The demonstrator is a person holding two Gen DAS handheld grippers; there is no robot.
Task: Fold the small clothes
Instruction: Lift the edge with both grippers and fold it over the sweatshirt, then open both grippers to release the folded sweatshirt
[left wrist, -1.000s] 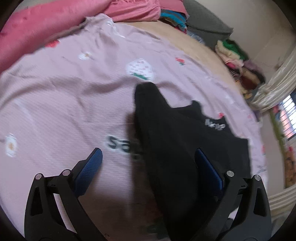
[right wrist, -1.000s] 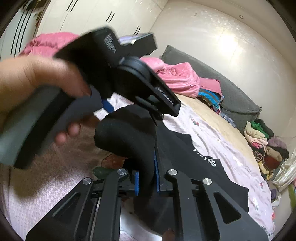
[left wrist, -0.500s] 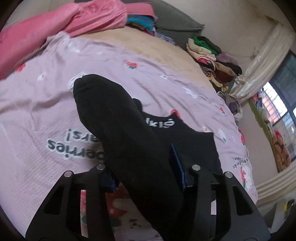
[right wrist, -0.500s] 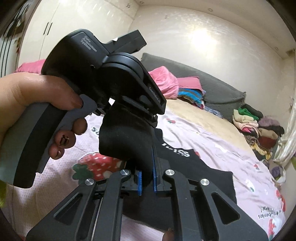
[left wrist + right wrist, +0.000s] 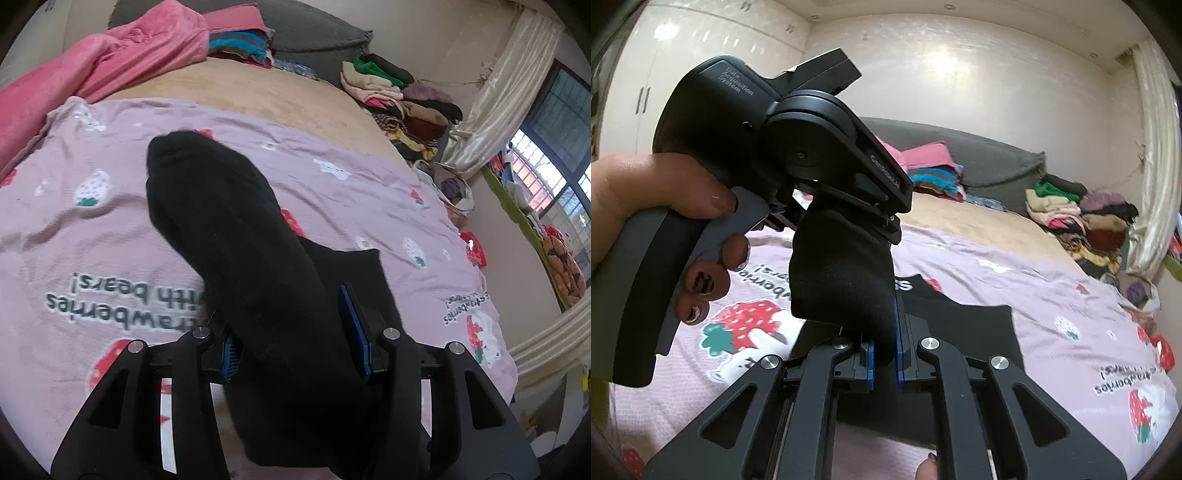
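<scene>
A black sock (image 5: 236, 251) is held in the air above the bed between both grippers. My left gripper (image 5: 291, 336) is shut on the sock, whose toe end sticks out forward past the blue pads. My right gripper (image 5: 884, 350) is shut on the other end of the sock (image 5: 842, 273). The left gripper's body and the hand holding it (image 5: 746, 166) fill the left of the right wrist view. A second black garment (image 5: 967, 328) with white lettering lies flat on the pink strawberry blanket (image 5: 92, 258) below.
A pink quilt (image 5: 110, 62) and folded clothes (image 5: 240, 40) lie at the bed's far end against a grey headboard cushion (image 5: 314, 33). A pile of clothes (image 5: 402, 99) sits at the far right by the curtain (image 5: 498, 92). Wardrobe doors (image 5: 646, 92) stand at left.
My left gripper closed on the sock, from wide open a second ago. Both grippers lifted with the sock, so more of the room and far bed end shows.
</scene>
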